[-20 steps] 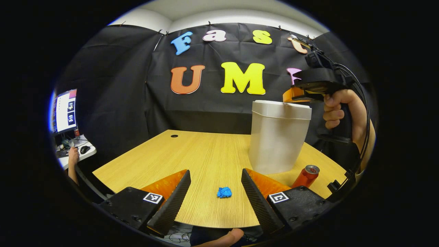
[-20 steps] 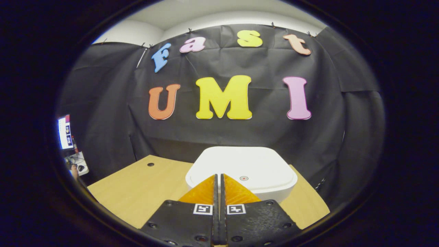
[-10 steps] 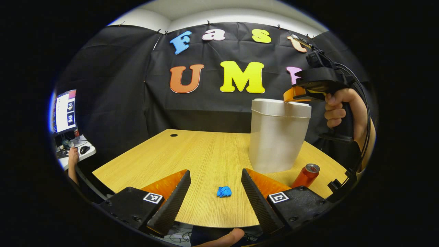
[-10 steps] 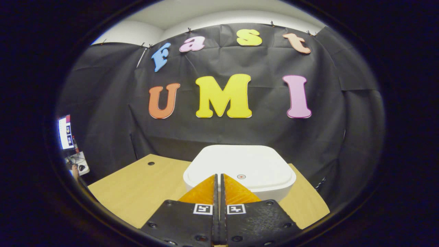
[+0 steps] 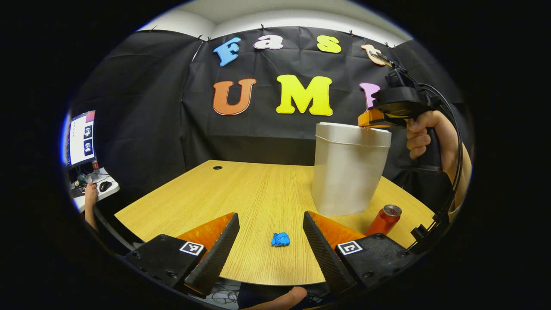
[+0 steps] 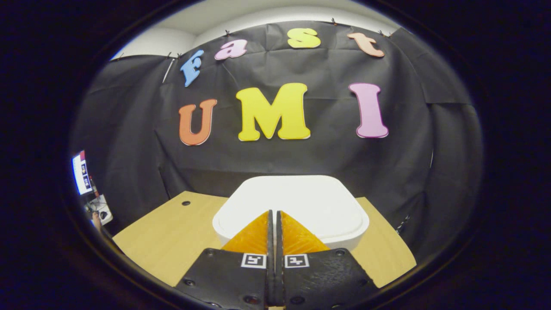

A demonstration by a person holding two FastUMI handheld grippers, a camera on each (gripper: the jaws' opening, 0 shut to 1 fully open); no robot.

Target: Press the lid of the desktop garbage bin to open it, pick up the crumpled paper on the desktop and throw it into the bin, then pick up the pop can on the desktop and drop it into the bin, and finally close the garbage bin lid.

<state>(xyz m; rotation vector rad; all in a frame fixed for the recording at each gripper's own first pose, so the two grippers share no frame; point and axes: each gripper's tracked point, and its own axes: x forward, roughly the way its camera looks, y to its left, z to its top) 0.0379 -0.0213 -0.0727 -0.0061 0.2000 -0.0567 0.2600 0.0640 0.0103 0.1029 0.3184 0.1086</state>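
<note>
A white garbage bin (image 5: pixel 348 172) stands on the wooden desk (image 5: pixel 241 185) with its lid (image 6: pixel 310 198) down. My right gripper (image 6: pixel 273 212) is shut, empty, its tips low over the lid's near part; in the left gripper view the right gripper (image 5: pixel 366 120), held by a hand, meets the lid's right edge. A small blue crumpled paper (image 5: pixel 280 239) lies on the desk just beyond my open left gripper (image 5: pixel 270 215), between the lines of its fingers. A red pop can (image 5: pixel 384 220) stands right of the bin's base, partly hidden behind my left gripper's right finger.
A cable hole (image 5: pixel 217 167) marks the desk's far left. Beyond the desk's left edge, a monitor (image 5: pixel 79 140) sits on a side table with a person's hand (image 5: pixel 90 191) near a mouse. Black cloth walls close the back and right.
My right gripper has edged forward over the lid, which looks larger now, and a small red dot on the lid is now out of sight. The left gripper, paper and can stay put.
</note>
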